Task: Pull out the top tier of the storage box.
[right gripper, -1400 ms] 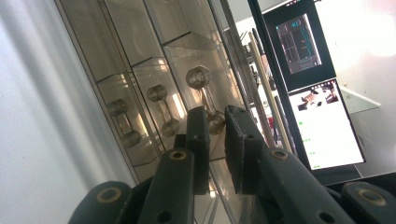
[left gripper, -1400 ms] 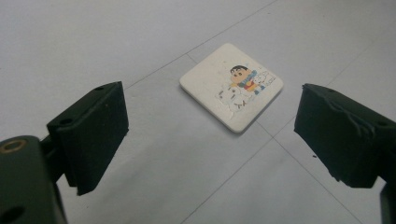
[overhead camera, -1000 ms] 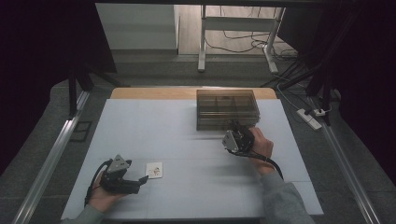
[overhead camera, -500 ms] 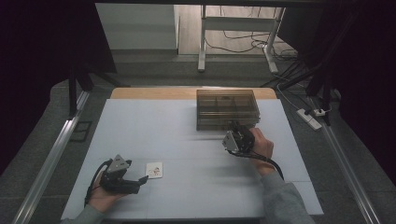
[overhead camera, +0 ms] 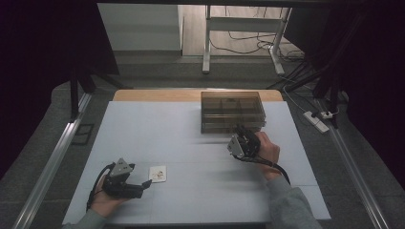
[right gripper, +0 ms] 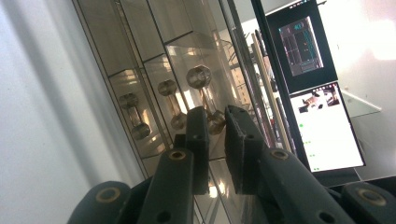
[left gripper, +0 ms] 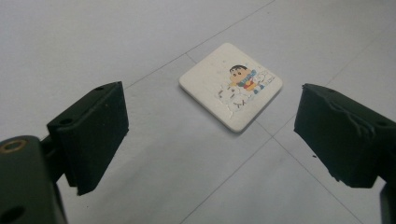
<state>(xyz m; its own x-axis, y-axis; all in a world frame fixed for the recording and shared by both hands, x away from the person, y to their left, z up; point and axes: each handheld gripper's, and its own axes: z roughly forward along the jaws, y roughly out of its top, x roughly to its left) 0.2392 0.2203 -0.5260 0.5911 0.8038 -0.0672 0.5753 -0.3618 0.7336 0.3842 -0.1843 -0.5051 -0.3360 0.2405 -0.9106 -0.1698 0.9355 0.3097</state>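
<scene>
A small white square tile (overhead camera: 157, 173) with a cartoon picture lies flat on the pale table (overhead camera: 157, 129), near the front left. My left gripper (overhead camera: 143, 186) rests just left of it, open. In the left gripper view the tile (left gripper: 231, 86) lies ahead of the wide-apart jaws of that gripper (left gripper: 212, 112) and touches neither. A smoky translucent drawer box (overhead camera: 232, 110) stands at the back. My right gripper (overhead camera: 241, 130) is at the box's front. In the right gripper view that gripper (right gripper: 217, 126) is nearly closed around a small drawer knob (right gripper: 215, 120) on the box (right gripper: 154, 56).
Two more knobs (right gripper: 167, 87) sit in a row on the box's front. A power strip (overhead camera: 317, 120) lies on the floor at the right. Metal rails (overhead camera: 52, 162) run along both table sides. Two lit screens (right gripper: 322, 121) stand beyond the box.
</scene>
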